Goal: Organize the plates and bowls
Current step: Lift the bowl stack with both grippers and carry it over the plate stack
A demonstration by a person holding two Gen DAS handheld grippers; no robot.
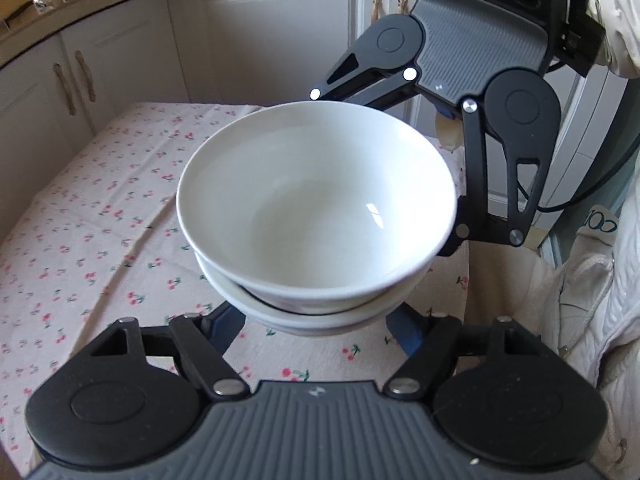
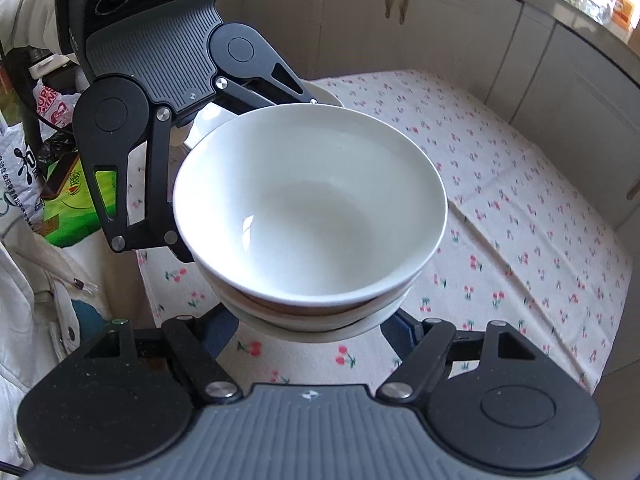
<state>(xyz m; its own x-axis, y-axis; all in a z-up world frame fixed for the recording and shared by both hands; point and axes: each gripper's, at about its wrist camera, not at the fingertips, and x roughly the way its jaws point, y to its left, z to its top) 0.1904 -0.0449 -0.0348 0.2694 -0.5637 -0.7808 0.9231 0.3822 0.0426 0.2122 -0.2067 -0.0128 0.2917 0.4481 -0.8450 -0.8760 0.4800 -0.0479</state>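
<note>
The bowl [image 1: 316, 204] looks like glossy white glazed ceramic, smooth inside. The tablecloth [image 1: 100, 216] is matt woven cloth with a cherry print. The cupboard doors [image 2: 452, 24] have a smooth, painted, faintly satin finish.
</note>
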